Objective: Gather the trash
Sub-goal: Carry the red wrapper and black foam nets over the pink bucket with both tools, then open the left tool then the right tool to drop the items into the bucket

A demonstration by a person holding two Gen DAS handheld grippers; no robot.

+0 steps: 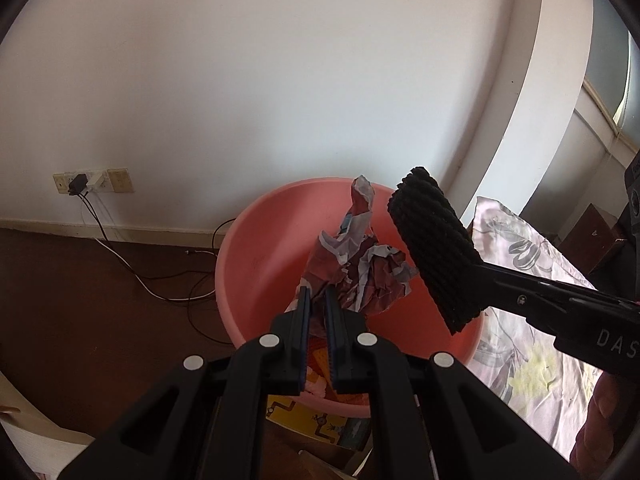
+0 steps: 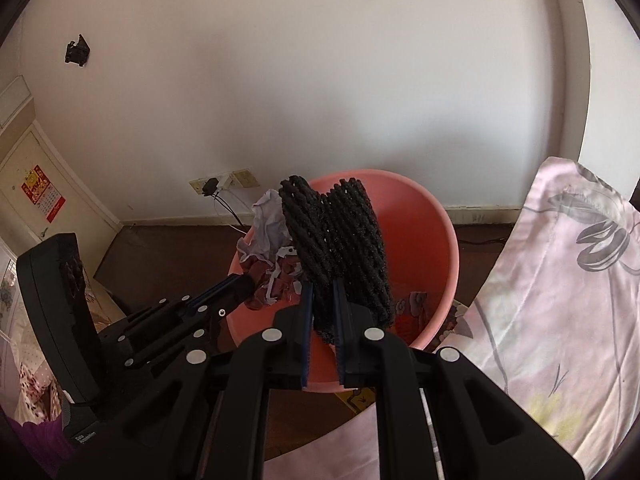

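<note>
Over the pink basin, the left gripper pinches the crumpled paper, its long axis rising away from the fingers toward the wall, while the right gripper clamps the black foam net, which stands upright above the basin's mouth.

A dark brown floor is seen across the lower left of the left wrist view, bounded by a pale skirting board along the white wall. Black and white cables are laid on it, trailing down from the wall sockets. A pink basin is placed at the centre of the frame; what it rests on cannot be told. A floral pink bedsheet is spread at the right of the right wrist view.
</note>
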